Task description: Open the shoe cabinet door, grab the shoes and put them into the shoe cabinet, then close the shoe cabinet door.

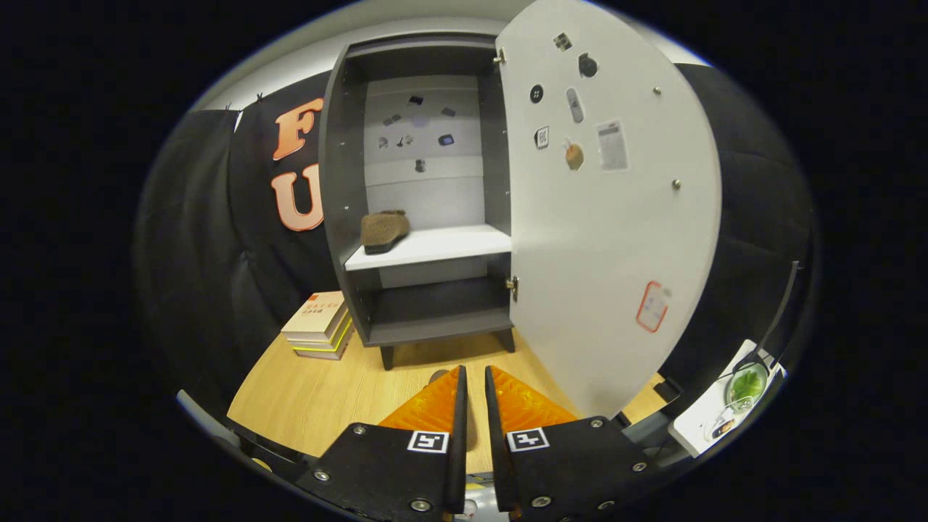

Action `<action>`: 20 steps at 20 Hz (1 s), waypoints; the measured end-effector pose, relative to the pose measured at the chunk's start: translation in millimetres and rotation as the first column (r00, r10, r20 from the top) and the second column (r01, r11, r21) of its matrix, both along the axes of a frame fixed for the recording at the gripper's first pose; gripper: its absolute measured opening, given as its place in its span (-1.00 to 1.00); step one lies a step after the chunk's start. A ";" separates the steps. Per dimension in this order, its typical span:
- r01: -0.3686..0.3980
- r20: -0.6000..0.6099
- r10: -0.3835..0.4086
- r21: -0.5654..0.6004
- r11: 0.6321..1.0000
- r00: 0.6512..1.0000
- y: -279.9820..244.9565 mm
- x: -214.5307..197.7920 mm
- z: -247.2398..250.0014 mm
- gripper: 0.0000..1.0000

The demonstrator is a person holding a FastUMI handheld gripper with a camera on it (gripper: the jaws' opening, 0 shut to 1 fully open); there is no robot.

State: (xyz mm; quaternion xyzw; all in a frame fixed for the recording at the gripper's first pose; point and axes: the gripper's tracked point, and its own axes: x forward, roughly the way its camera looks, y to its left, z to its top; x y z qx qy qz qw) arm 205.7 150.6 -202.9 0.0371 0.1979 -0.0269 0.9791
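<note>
Gripper view, 1 frame. Your claw (pixel 472 384) sits low over the worktop (pixel 319 391), fingers nearly pressed together with a thin gap between them, pinching nothing.

The shoe cabinet (pixel 428 217) stands on the worktop beyond the fingers. Its door (pixel 609 217) is swung wide open to the right, edge toward you, with small stickers and 1 red-outlined label on its inner face. 1 brown shoe (pixel 384 230) rests on the white shelf (pixel 435 246), at the left end, close to the left wall. The lower compartment looks bare from here. A stack of books (pixel 320 325) lies on the worktop just left of the cabinet's foot. A white tray with a green dish (pixel 743 384) sits off to the right, past the door.

Judgement: the shoe is stowed, so the step in hand is closing the door.

To do it well:
- Bring the claw round to the outer face of the door, near its free edge and away from the hinges (pixel 512 286), where a push turns it most easily.
- Keep the fingers together and push with their flat side; no grasp needed.
- Follow the door's arc, not a straight line, so the fingers do not slide off.
- Push gently; the cabinet stands on short legs and may shift.
- Check that the shoe's toe is clear of the shelf front.
</note>
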 end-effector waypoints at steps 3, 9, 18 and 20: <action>-0.051 -0.085 0.052 0.007 0.999 0.995 21.3 10.4 -46.7 -0.69; -0.120 -0.251 0.124 0.030 0.992 0.960 50.0 42.1 -137.2 -0.69; -0.181 -0.405 0.190 0.060 0.982 0.894 70.2 89.4 -232.8 -0.69; -0.183 -0.426 0.194 0.067 0.981 0.884 73.0 97.9 -249.9 -0.69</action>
